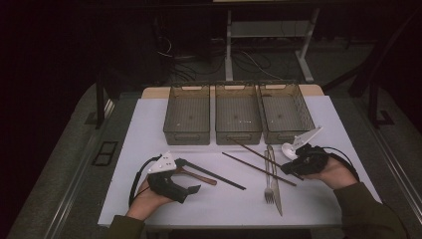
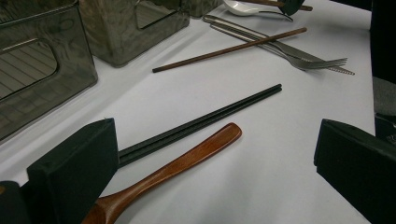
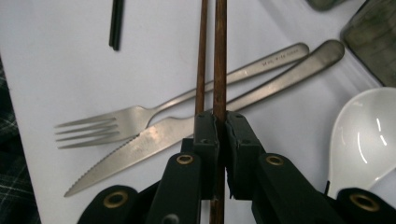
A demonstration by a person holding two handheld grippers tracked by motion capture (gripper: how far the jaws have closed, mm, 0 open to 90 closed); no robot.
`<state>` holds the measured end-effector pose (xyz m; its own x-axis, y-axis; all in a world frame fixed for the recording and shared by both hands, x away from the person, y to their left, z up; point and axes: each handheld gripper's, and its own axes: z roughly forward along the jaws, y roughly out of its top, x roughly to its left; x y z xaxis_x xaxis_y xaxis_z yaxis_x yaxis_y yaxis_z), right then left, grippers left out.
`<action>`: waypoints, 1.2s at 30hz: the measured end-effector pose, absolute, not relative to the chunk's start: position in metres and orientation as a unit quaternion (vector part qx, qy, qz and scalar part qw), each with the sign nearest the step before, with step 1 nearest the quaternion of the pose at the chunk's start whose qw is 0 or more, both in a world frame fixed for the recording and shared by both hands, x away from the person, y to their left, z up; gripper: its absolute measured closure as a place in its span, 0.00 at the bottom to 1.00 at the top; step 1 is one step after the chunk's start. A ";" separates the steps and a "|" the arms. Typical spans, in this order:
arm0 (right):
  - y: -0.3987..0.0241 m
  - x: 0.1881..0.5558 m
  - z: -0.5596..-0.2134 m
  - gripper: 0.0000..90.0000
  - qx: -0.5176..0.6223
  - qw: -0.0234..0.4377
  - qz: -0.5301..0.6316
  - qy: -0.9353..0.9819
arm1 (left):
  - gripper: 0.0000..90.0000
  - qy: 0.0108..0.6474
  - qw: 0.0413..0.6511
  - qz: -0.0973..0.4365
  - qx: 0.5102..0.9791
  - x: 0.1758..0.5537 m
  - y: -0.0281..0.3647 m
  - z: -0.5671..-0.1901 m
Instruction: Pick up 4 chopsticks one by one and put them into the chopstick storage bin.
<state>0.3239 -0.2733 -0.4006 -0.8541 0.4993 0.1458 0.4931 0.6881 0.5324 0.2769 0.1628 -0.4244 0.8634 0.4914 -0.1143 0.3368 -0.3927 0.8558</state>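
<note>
My right gripper point(image 1: 288, 169) point(image 3: 220, 116) is shut on a brown chopstick point(image 1: 259, 152) point(image 3: 219, 56), which runs out straight ahead from between its jaws. A second brown chopstick point(image 1: 256, 168) point(image 3: 201, 56) lies close beside it; whether it is gripped too I cannot tell. My left gripper point(image 1: 189, 175) point(image 2: 215, 154) rests open on the table. A brown wooden spoon point(image 1: 201, 177) point(image 2: 187, 156) and a pair of black chopsticks point(image 1: 219, 177) point(image 2: 210, 116) lie between and ahead of its jaws, touching neither pad.
Three wire bins point(image 1: 187, 117) point(image 1: 238, 117) point(image 1: 286, 114) stand in a row at the back. A steel fork point(image 1: 268, 184) point(image 3: 107, 126) and knife point(image 1: 275, 194) point(image 3: 149, 144) lie under the held chopstick. A white ceramic spoon point(image 1: 288, 148) point(image 3: 364, 135) sits beside my right gripper.
</note>
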 end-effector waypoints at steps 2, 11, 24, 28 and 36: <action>-0.273 0.324 -0.400 0.92 0.269 0.003 0.297 0.916 | 0.00 0.249 0.491 0.078 0.831 0.277 0.163 -0.425; -0.273 0.326 -0.396 0.92 0.280 0.009 0.331 0.901 | 0.00 0.249 0.490 0.077 0.832 0.277 0.162 -0.425; -0.271 0.337 -0.383 0.92 0.303 0.018 0.384 0.872 | 0.00 0.255 0.494 0.074 0.828 0.277 0.162 -0.427; -0.266 0.342 -0.380 0.92 0.304 0.022 0.393 0.867 | 0.00 0.255 0.493 0.074 0.828 0.277 0.162 -0.427; -0.254 0.352 -0.373 0.92 0.306 0.031 0.413 0.857 | 0.00 0.256 0.491 0.077 0.829 0.277 0.162 -0.428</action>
